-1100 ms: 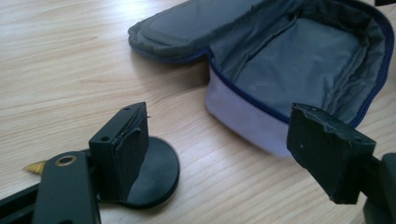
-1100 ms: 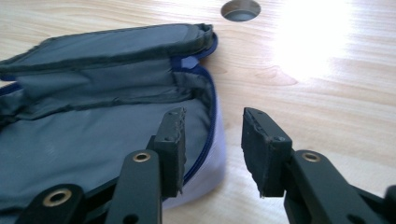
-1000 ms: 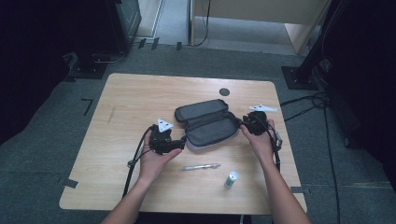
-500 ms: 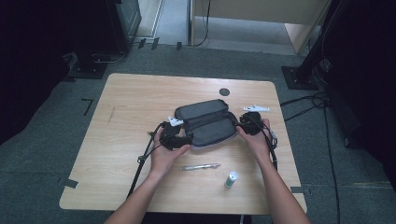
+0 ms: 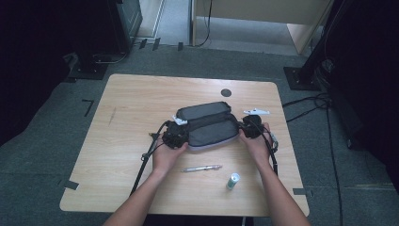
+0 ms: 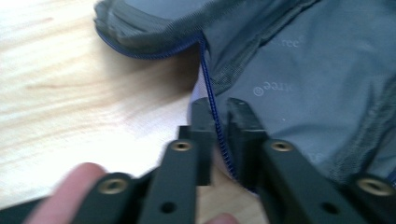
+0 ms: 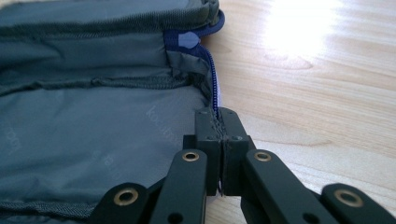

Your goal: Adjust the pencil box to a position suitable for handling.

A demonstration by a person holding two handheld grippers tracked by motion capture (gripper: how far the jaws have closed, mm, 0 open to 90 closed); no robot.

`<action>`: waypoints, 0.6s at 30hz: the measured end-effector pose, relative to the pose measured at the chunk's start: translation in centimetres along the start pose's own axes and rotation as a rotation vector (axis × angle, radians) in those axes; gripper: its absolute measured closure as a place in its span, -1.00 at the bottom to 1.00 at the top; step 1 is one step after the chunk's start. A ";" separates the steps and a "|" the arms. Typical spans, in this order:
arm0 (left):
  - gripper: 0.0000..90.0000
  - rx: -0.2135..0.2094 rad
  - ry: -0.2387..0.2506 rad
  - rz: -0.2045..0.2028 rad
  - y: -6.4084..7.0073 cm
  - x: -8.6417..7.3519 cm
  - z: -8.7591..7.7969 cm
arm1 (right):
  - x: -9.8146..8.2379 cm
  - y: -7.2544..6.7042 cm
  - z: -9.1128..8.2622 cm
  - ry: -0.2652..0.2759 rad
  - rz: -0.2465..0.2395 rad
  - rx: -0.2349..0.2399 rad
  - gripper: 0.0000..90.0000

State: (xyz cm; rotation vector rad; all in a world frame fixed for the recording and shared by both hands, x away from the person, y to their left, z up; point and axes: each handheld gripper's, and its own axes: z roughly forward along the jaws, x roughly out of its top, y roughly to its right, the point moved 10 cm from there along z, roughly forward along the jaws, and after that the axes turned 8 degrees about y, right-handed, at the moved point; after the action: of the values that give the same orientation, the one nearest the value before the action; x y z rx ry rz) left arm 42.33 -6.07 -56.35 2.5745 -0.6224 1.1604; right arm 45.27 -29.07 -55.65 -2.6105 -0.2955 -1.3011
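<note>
Both grippers' fingers [image 6: 208, 140] just closed, pinching the grey pouch's [image 5: 211, 129] zipper edges.

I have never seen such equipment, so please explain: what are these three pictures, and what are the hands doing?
A person sits at a wooden table and holds a hand tool with two black jaws in each hand. The high view looks down from above. The other two pictures come from cameras on the tools, looking along their jaws. The left gripper has just been closing on the blue zipper edge of an opened grey pouch. The right gripper is shut on the pouch's other end. A pen and a small green-capped bottle lie nearer the person.
</note>
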 end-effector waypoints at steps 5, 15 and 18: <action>1.00 0.008 0.012 0.017 -1.6 0.8 0.2 | 0.3 -0.8 -0.6 0.040 0.018 0.028 0.98; 1.00 0.035 0.051 0.049 -5.6 2.6 -0.5 | 1.4 -4.1 -0.7 0.088 0.005 0.127 0.98; 1.00 0.053 0.050 0.035 -6.9 2.6 -0.2 | 1.3 -5.1 -0.1 0.083 0.005 0.154 0.98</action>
State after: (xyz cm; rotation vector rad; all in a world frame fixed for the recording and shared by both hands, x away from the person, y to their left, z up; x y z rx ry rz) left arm 47.06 -0.71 -54.59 2.5790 -0.6356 1.2648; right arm 44.62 -24.12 -54.03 -2.4225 -0.3605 -1.3255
